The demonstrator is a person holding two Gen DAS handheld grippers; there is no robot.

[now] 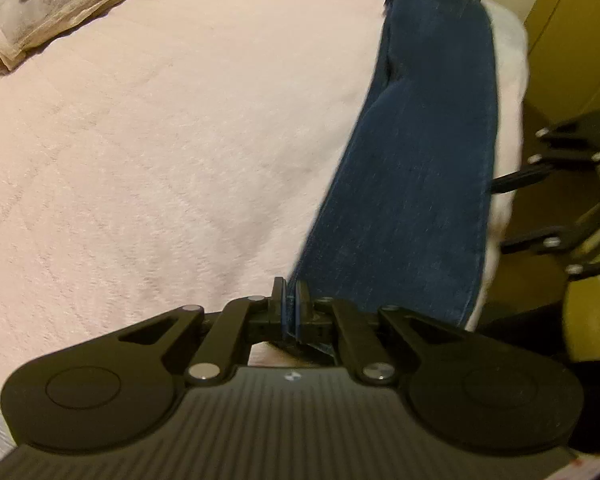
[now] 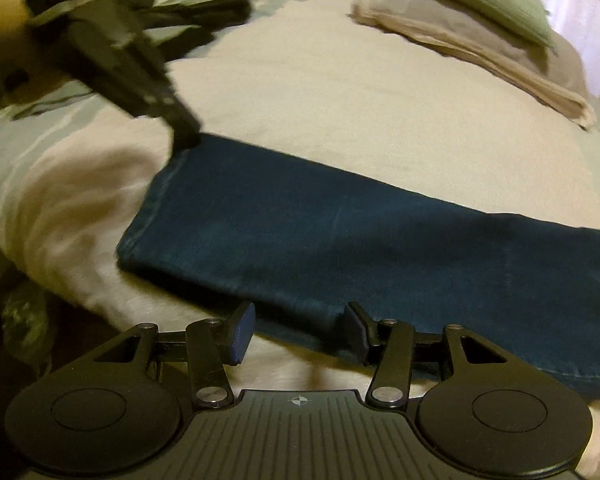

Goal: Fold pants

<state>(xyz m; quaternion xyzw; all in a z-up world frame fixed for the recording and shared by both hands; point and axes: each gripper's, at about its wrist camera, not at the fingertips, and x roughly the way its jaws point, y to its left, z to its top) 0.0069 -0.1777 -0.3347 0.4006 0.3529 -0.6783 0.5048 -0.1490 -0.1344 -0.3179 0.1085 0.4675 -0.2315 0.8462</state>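
Dark blue jeans (image 1: 416,152) lie as one long strip along the bed's right side, legs laid together. My left gripper (image 1: 290,304) is shut on the hem corner of the jeans at the near end. In the right wrist view the same jeans (image 2: 340,236) run from the hem at left toward the right. My right gripper (image 2: 298,330) stands open at the near long edge of the jeans, its fingers either side of the fabric edge. The left gripper (image 2: 184,136) shows there pinching the far hem corner. The right gripper (image 1: 500,184) appears at the right edge of the left wrist view.
A pale pink blanket (image 1: 160,160) covers the bed. Folded beige and grey bedding (image 1: 40,20) and a green pillow (image 2: 496,0) lie at the far end. The bed edge drops off beside the jeans, with a yellow-brown cabinet (image 1: 572,40) beyond.
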